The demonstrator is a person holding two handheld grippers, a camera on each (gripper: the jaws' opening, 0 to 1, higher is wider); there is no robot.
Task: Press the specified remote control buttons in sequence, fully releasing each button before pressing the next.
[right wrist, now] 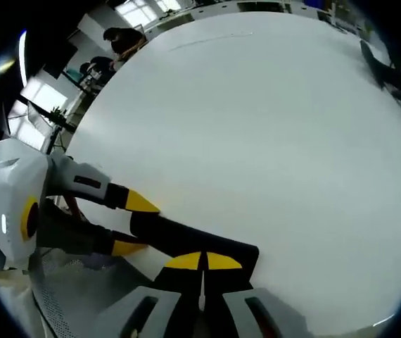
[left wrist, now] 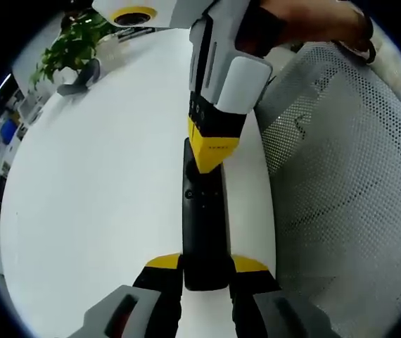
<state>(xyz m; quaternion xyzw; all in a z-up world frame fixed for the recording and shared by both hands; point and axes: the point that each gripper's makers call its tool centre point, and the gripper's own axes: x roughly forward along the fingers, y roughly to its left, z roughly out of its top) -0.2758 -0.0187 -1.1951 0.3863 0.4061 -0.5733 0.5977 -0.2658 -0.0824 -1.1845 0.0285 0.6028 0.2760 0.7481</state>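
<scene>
The black remote control (left wrist: 202,225) lies lengthwise along the white counter (left wrist: 95,197) edge, near end clamped in the left tongs (left wrist: 206,271), while the right tongs (left wrist: 214,151), jaws closed together, press its far half.

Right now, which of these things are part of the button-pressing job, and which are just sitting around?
Part of the job:
- black remote control
- left gripper, clamping the remote
- right gripper, jaws shut, tips on the remote

Just lying about:
- potted plant
- mesh chair
- white table
</scene>
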